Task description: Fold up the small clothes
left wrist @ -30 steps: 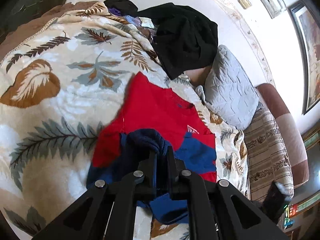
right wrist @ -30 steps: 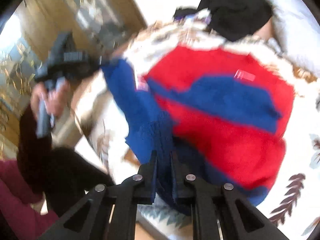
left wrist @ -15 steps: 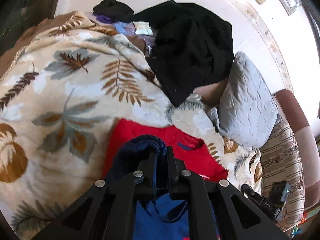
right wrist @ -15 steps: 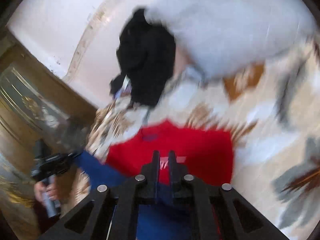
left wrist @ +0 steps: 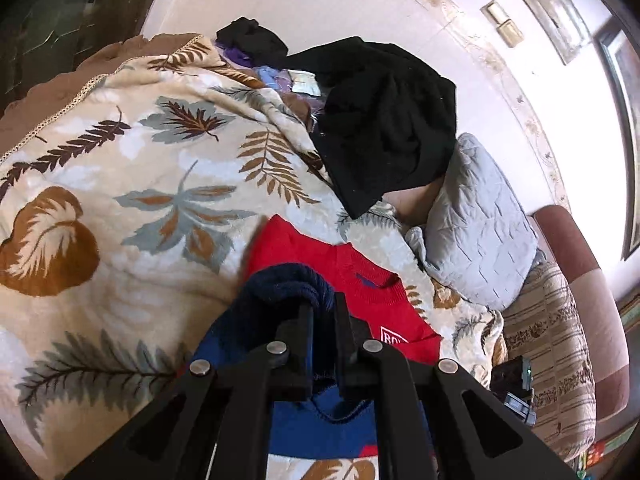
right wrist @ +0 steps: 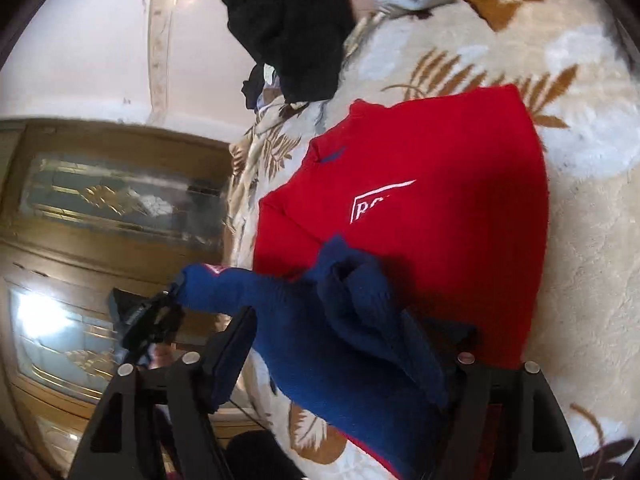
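Observation:
A red and blue knitted sweater [right wrist: 432, 184] lies on the leaf-patterned blanket [left wrist: 132, 184], white logo up. My left gripper [left wrist: 323, 304] is shut on a bunched navy edge of the sweater [left wrist: 288, 284], held over the red chest [left wrist: 360, 280]. In the right wrist view the left gripper [right wrist: 148, 320] holds the blue sleeve end [right wrist: 200, 276] out to the left. My right gripper [right wrist: 352, 320] has its jaws opening wide; a loose heap of blue knit [right wrist: 344, 312] lies between them, unpinched. In the left wrist view the right gripper [left wrist: 516, 392] shows at the lower right.
A black garment [left wrist: 388, 120] and small dark and purple clothes [left wrist: 256, 44] are piled at the far end of the bed by the wall. A grey quilted pillow [left wrist: 476, 228] and a striped cushion [left wrist: 560, 344] lie on the right. A wooden glazed cabinet [right wrist: 104, 208] stands behind.
The right jaws have gone from shut on the blue knit to wide apart, dropping it on the red body. The right gripper swung down and rolled. The left gripper shifted, still gripping the navy edge.

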Action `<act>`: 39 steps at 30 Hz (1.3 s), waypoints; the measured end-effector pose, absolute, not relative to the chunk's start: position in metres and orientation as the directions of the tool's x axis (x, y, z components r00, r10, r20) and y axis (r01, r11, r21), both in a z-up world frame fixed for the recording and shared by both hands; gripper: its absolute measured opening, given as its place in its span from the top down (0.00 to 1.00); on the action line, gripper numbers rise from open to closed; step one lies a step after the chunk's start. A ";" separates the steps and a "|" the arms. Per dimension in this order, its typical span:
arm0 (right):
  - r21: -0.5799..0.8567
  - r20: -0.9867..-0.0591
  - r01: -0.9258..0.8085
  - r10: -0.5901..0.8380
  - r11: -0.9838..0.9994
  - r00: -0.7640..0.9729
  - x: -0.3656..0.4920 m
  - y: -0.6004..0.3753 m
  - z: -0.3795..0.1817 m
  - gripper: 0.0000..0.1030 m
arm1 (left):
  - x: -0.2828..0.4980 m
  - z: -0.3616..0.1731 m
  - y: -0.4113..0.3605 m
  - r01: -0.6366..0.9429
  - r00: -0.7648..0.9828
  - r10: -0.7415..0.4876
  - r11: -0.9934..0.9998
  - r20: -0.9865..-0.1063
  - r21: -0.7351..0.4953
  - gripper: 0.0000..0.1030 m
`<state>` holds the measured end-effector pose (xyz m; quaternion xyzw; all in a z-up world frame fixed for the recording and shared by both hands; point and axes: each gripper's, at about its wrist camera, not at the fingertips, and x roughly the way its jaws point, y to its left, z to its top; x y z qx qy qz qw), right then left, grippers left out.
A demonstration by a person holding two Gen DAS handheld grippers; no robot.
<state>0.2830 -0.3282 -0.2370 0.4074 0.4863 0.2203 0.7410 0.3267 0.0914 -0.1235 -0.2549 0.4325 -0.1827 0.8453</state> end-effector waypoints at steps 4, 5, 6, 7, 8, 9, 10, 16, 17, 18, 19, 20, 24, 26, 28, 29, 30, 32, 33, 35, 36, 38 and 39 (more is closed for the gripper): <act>0.705 -0.653 0.084 0.598 0.705 0.464 0.287 -0.316 -0.228 0.27 | 0.321 -0.121 0.092 0.116 0.550 -0.547 0.798 -0.631 -0.591 0.92; 0.678 -0.660 0.058 0.572 0.733 0.486 0.290 -0.312 -0.221 0.27 | 0.320 -0.123 0.093 0.117 0.546 -0.546 0.800 -0.635 -0.588 0.92; 0.659 -0.665 0.038 0.558 0.751 0.496 0.292 -0.309 -0.215 0.27 | 0.319 -0.125 0.095 0.117 0.539 -0.546 0.803 -0.642 -0.585 0.92; 0.637 -0.676 0.024 0.544 0.770 0.498 0.297 -0.304 -0.211 0.27 | 0.318 -0.127 0.097 0.116 0.532 -0.546 0.804 -0.647 -0.583 0.92; 0.628 -0.687 0.014 0.546 0.778 0.480 0.302 -0.299 -0.211 0.27 | 0.316 -0.129 0.100 0.113 0.527 -0.546 0.805 -0.651 -0.583 0.92; 0.633 -0.697 0.012 0.563 0.774 0.445 0.307 -0.294 -0.216 0.27 | 0.315 -0.133 0.105 0.107 0.520 -0.548 0.803 -0.656 -0.586 0.92; 0.633 -0.710 0.018 0.571 0.774 0.413 0.312 -0.289 -0.222 0.27 | 0.314 -0.135 0.108 0.105 0.516 -0.549 0.802 -0.658 -0.588 0.92; 0.499 -0.817 -0.043 0.486 0.866 0.312 0.309 -0.259 -0.228 0.72 | 0.305 -0.146 0.125 0.102 0.489 -0.557 0.801 -0.671 -0.590 0.92; 0.468 -0.826 -0.075 0.466 0.880 0.316 0.299 -0.256 -0.221 0.74 | 0.304 -0.147 0.126 0.103 0.485 -0.557 0.802 -0.674 -0.588 0.92; 0.435 -0.835 -0.104 0.444 0.894 0.324 0.289 -0.255 -0.215 0.75 | 0.302 -0.149 0.127 0.104 0.481 -0.554 0.805 -0.679 -0.583 0.92; 0.424 -0.837 -0.114 0.437 0.898 0.330 0.285 -0.255 -0.211 0.75 | 0.301 -0.151 0.128 0.106 0.477 -0.551 0.809 -0.685 -0.578 0.92; 0.429 -0.832 -0.115 0.441 0.896 0.338 0.275 -0.259 -0.208 0.75 | 0.300 -0.152 0.128 0.105 0.472 -0.550 0.811 -0.689 -0.575 0.92; 0.383 -0.853 -0.038 0.369 0.923 0.369 0.256 -0.291 -0.202 0.75 | 0.296 -0.156 0.132 0.110 0.458 -0.551 0.814 -0.698 -0.570 0.92; 0.432 -0.842 0.023 0.394 0.902 0.367 0.252 -0.308 -0.205 0.73 | 0.295 -0.154 0.131 0.115 0.460 -0.554 0.812 -0.694 -0.572 0.92; 0.517 -0.805 0.063 0.459 0.854 0.376 0.250 -0.317 -0.206 0.72 | 0.292 -0.151 0.130 0.125 0.464 -0.558 0.811 -0.688 -0.572 0.92; 0.537 -0.790 0.064 0.475 0.841 0.387 0.251 -0.317 -0.205 0.72 | 0.292 -0.149 0.129 0.130 0.466 -0.559 0.810 -0.686 -0.572 0.92; 0.545 -0.780 0.055 0.482 0.837 0.400 0.254 -0.314 -0.202 0.72 | 0.292 -0.148 0.128 0.133 0.468 -0.561 0.809 -0.683 -0.573 0.92; 0.566 -0.758 0.022 0.509 0.824 0.407 0.262 -0.306 -0.196 0.71 | 0.291 -0.145 0.126 0.138 0.469 -0.566 0.805 -0.678 -0.577 0.92; 0.582 -0.743 0.002 0.530 0.813 0.408 0.266 -0.300 -0.195 0.71 | 0.291 -0.144 0.124 0.140 0.469 -0.567 0.805 -0.677 -0.577 0.92; 0.593 -0.727 -0.025 0.548 0.805 0.413 0.272 -0.289 -0.192 0.71 | 0.290 -0.143 0.123 0.147 0.471 -0.568 0.805 -0.675 -0.575 0.92; 0.601 -0.718 -0.041 0.561 0.798 0.411 0.277 -0.283 -0.191 0.71 | 0.290 -0.142 0.123 0.149 0.471 -0.569 0.805 -0.674 -0.575 0.92; 0.602 -0.718 -0.050 0.568 0.797 0.403 0.289 -0.269 -0.197 0.71 | 0.290 -0.144 0.124 0.146 0.468 -0.568 0.805 -0.677 -0.575 0.92; 0.582 -0.731 -0.052 0.550 0.811 0.404 0.294 -0.265 -0.200 0.71 | 0.291 -0.145 0.125 0.143 0.466 -0.569 0.805 -0.678 -0.576 0.92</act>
